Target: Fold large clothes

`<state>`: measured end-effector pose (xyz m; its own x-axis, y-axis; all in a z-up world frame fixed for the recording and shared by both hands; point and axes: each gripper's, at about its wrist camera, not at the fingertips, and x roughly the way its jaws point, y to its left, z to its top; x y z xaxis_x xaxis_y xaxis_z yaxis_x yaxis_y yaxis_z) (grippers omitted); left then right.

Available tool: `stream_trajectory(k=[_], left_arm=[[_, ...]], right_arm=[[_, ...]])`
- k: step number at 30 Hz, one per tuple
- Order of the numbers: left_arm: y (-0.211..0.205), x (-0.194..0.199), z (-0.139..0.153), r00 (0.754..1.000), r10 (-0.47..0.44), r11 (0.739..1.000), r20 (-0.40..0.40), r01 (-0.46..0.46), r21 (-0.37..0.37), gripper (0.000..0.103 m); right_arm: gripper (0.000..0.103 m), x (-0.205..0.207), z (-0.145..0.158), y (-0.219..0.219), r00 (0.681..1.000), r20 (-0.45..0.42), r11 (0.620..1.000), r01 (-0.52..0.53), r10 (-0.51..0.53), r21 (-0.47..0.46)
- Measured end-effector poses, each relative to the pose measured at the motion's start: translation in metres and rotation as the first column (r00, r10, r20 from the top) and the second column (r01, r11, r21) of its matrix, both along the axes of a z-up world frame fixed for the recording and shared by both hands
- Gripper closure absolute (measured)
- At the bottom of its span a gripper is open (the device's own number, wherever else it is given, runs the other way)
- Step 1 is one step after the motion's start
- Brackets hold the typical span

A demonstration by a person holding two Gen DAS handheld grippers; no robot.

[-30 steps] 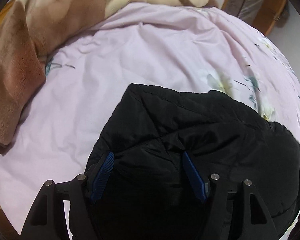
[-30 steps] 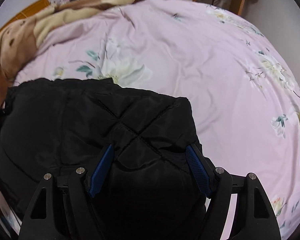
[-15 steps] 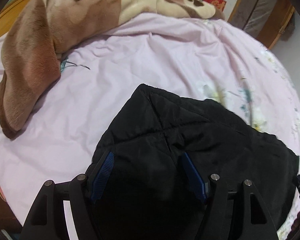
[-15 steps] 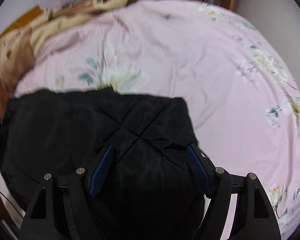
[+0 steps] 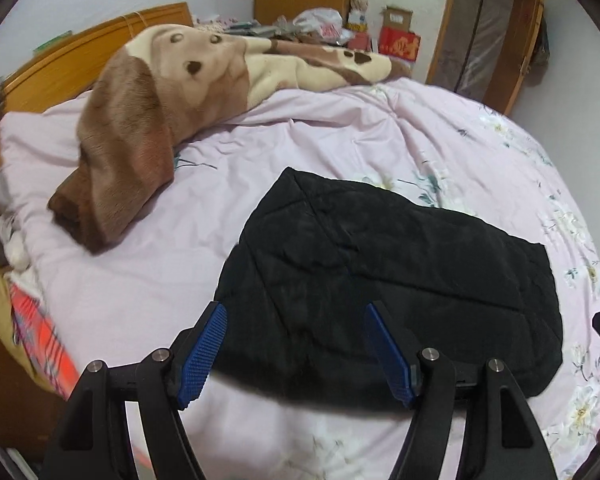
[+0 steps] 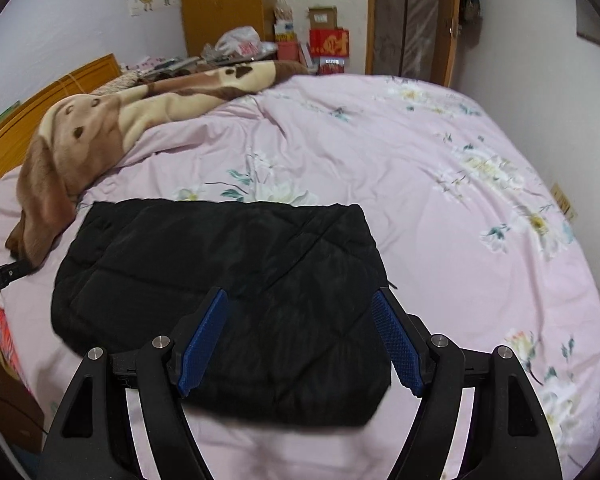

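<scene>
your left gripper and right gripper hang spread and empty above the black jacket, which lies folded compact on the bed, so it looks finished.

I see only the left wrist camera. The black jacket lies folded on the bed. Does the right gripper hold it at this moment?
Observer: No. The right gripper is open over the jacket and grips nothing.
Operator: Does anything lie to the right of the jacket?
Observer: Only the flowered cover shows there.
Operator: Are there any loose parts?
Observer: A short dark string sticks out at the jacket's right edge.
</scene>
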<state>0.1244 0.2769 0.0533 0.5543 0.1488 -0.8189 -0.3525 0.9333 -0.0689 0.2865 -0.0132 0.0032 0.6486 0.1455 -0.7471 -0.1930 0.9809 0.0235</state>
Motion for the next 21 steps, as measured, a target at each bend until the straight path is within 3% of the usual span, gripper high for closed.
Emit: stream_trajectory(k=[8, 21], left_arm=[[-0.048, -0.075, 0.013, 0.998, -0.015, 0.999, 0.064, 0.013, 0.035, 0.032], [-0.121, -0.142, 0.030, 0.981, -0.116, 0.991, 0.158, 0.104, 0.081, 0.031]], right_arm=[[0.028, -0.076, 0.021, 0.006, 0.997, 0.070, 1.000, 0.019, -0.020, 0.015], [0.028, -0.152, 0.024, 0.016, 0.992, 0.125, 0.999, 0.016, -0.010, -0.042]])
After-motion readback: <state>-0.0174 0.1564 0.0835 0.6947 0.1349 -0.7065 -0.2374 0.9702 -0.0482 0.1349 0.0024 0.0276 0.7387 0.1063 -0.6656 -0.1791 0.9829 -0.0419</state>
